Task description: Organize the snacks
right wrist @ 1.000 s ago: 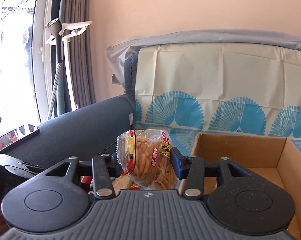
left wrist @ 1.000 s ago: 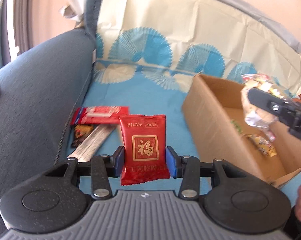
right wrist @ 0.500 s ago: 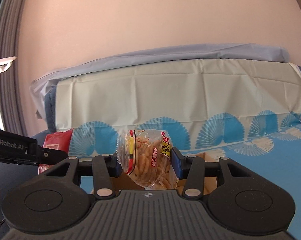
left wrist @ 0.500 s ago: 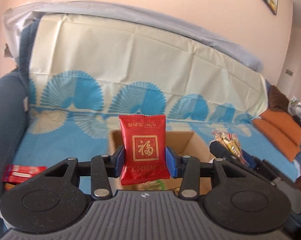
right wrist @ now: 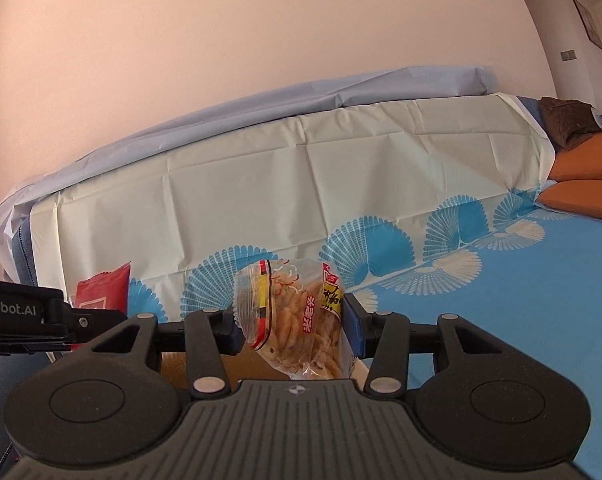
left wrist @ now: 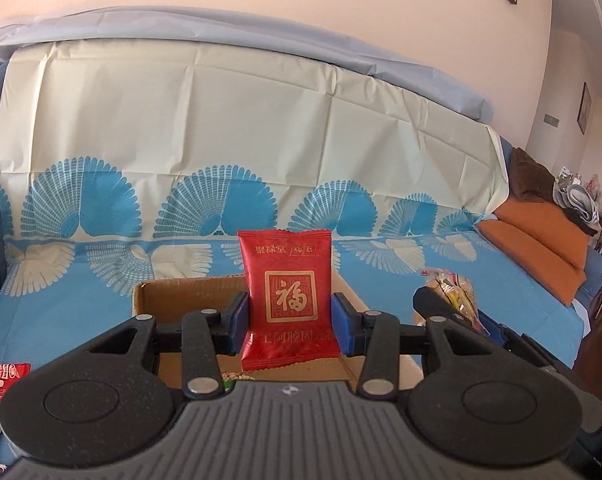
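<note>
My left gripper [left wrist: 289, 322] is shut on a red snack packet [left wrist: 288, 298] with a gold square emblem, held upright above the open cardboard box [left wrist: 173, 300]. My right gripper [right wrist: 291, 328] is shut on a clear bag of rice crackers [right wrist: 293, 320], also over the box [right wrist: 225, 368], whose brown edge shows below the fingers. In the left wrist view the right gripper [left wrist: 453, 312] and its cracker bag [left wrist: 451, 288] sit just right of the box. The right wrist view shows the left gripper [right wrist: 61, 320] and the red packet [right wrist: 103, 292] at the left.
The box rests on a sofa seat under a blue-and-cream fan-patterned cover [left wrist: 81, 256]. Red snack bars [left wrist: 1, 376] lie on the seat at the lower left. Orange cushions [left wrist: 541, 252] and a brown blanket [left wrist: 529, 176] sit at the sofa's far right end.
Both grippers swung rightward and tilted up, from the sofa's left arm and snack pile to facing the backrest over the box. Each keeps its snack. The box has dropped low in both views.
</note>
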The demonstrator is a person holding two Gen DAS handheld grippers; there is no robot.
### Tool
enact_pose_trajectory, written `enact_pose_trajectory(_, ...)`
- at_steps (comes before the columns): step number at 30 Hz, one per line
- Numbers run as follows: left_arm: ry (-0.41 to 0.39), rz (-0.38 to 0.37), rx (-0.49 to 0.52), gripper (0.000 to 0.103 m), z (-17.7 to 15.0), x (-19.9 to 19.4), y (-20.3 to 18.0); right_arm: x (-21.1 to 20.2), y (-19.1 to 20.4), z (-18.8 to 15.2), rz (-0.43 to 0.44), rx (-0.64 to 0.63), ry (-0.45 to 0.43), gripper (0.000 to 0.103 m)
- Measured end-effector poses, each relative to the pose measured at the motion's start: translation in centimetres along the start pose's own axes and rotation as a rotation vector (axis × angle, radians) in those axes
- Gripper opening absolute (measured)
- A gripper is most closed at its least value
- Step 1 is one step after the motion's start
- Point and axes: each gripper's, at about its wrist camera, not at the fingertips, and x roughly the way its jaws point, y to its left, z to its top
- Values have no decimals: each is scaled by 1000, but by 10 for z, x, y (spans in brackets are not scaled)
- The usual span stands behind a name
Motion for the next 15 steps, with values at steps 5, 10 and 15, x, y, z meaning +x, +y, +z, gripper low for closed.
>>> enact_pose_trajectory(5,8,7,-2,48,1,4,-2,1,1,-2,8,-8,12,49)
enact_pose_trajectory(10,19,14,-18,48,1,6,1,3,2,-2,5,-6,29,49)
enact_pose_trajectory(15,18,13,-18,48,1,3,1,2,3,-3,10,-13,30,49)
